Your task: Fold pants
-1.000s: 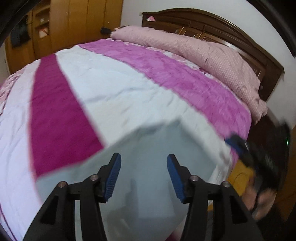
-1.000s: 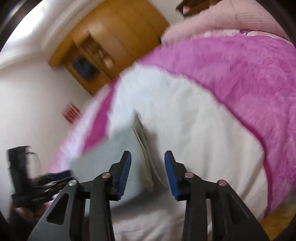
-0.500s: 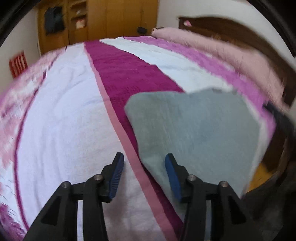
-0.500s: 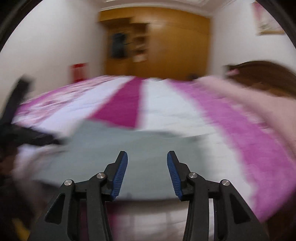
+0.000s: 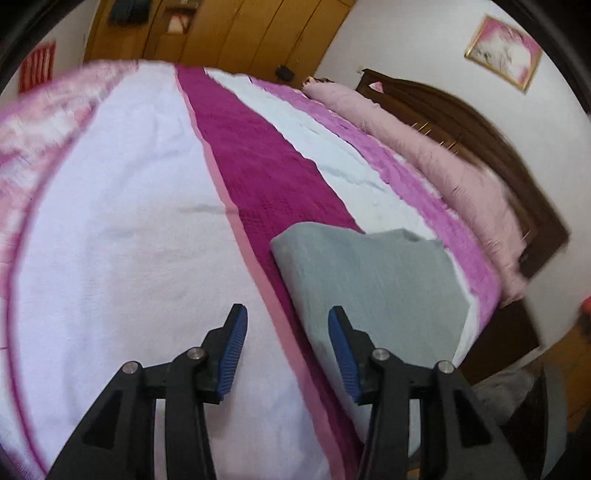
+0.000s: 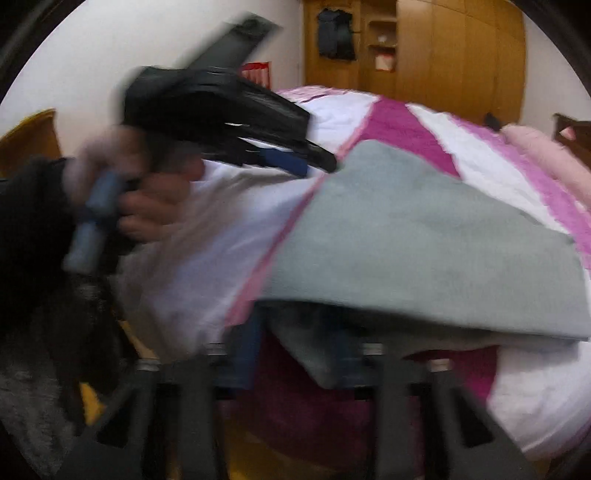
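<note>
**Grey pants lying folded at the bed's near edge**

Grey pants [image 5: 373,280] are resting folded on the striped bedspread [image 5: 122,229]. The left gripper [image 5: 284,347] is hovering with jaws spread and empty, pants just beside its right finger. The right gripper [image 6: 295,358], blurred, has been closing; the pants' near edge is lying between its jaws. Probably a further fold is starting, needing a firm pinch there.

The pants [image 5: 373,280] lie folded flat on the bed [image 5: 122,236], near its front edge. In the left wrist view, the left tongs [image 5: 284,345] sit just left of the pants. The pillow [image 5: 428,147] lies along the headboard [image 5: 491,147] at the right. The wardrobe [image 5: 236,33] stands behind the bed. In the right wrist view, the right tongs [image 6: 295,365] sit at the pants' near edge.
</note>
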A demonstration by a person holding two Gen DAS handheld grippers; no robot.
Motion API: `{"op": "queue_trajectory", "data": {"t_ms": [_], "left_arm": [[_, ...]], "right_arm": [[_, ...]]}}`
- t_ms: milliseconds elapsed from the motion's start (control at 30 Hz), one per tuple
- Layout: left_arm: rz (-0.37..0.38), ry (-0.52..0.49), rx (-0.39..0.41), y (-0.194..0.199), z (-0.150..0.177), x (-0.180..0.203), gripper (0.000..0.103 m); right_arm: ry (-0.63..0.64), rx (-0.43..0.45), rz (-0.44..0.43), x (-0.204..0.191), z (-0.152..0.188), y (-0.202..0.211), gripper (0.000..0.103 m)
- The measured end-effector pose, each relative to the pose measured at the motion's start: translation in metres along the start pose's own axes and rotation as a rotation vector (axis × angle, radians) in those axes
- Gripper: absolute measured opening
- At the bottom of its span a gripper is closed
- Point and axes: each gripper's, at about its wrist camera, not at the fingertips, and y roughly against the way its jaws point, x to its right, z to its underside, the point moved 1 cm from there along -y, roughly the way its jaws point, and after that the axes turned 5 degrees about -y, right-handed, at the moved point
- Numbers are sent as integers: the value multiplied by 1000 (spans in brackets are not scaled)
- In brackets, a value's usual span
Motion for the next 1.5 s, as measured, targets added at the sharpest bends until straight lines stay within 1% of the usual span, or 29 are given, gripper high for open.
{"op": "queue_trajectory", "data": {"t_ms": [33, 67, 133, 200, 267, 300, 333, 400, 433, 467, 533, 600, 667, 767, 800, 833, 867, 900, 933, 1000, 1067, 1100, 1133, 1167, 1233, 1333, 1400, 1467, 1500], "left_arm": [[22, 20, -16, -12, -5, -8, 37], [18, 43, -36, -24, -9, -16, 30], [10, 74, -49, -40, -18, -24, 23], [-23, 54, -32, -48, -28, -22, 23], [-49, 22, -37, -56, -36, -19, 23], [-52, 17, -41, -58, -38, -19, 23], [-38, 36, -43, -58, -41, -22, 23], [24, 122, -50, -53, -43, -34, 23], [62, 166, -65, -52, -42, -40, 29], [106, 223, -98, -51, -42, -47, 40], [204, 343, -151, -54, -37, -56, 43], [245, 372, -159, -57, -38, -59, 41], [231, 385, -174, -61, -39, -61, 26], [265, 427, -181, -54, -36, -64, 25], [274, 453, -170, -47, -36, -68, 27], [255, 455, -161, -39, -37, -69, 41], [233, 440, -148, -34, -39, -69, 60], [223, 417, -127, -28, -40, -66, 64], [228, 389, -124, -28, -42, -60, 66], [235, 341, -154, -35, -45, -48, 66], [249, 261, -176, -50, -46, -30, 66], [238, 226, -188, -58, -45, -24, 60], [192, 213, -190, -66, -41, -24, 33], [159, 237, -196, -71, -38, -28, 22], [214, 345, -175, -73, -32, -41, 19], [221, 357, -172, -69, -32, -44, 18], [224, 357, -171, -66, -30, -44, 18], [246, 389, -177, -65, -30, -47, 18], [259, 412, -179, -64, -29, -50, 18]], "right_arm": [[27, -5, -1, -4, -1, 1, 13], [52, -12, 8, -8, -1, 0, 13], [77, -22, 33, -12, 1, -1, 12], [74, -28, 41, -14, 4, 1, 13], [54, -27, 22, -11, 7, 7, 17], [51, -30, 4, -10, 8, 10, 26], [54, -37, -19, -17, 10, 12, 40], [58, -50, -49, -26, 6, 7, 53], [60, -46, -45, -30, 6, 7, 55], [65, -43, -32, -32, 5, 7, 55], [80, -31, 28, -37, 3, 6, 55], [79, -25, 93, -37, -1, 3, 55], [31, -18, 109, -32, -5, 5, 55], [-16, 5, 117, -27, -8, 13, 55], [-21, 23, 135, -27, -10, 16, 55], [-24, 40, 145, -25, -11, 20, 55], [-25, 56, 154, -25, -12, 22, 55], [-29, 68, 164, -25, -14, 25, 55], [-34, 72, 164, -26, -14, 25, 55], [-35, 65, 162, -30, -16, 20, 56], [-29, 51, 148, -34, -16, 15, 55], [-24, 43, 118, -36, -16, 13, 48], [-12, 40, 98, -38, -16, 12, 31], [11, 43, 97, -43, -15, 12, 25], [53, 50, 106, -49, -11, 12, 21], [-1, 48, 72, -40, -10, 15, 18], [-46, 61, 67, -31, -9, 19, 18], [-65, 69, 78, -25, -7, 21, 23], [-68, 72, 86, -25, -7, 20, 28]]}}
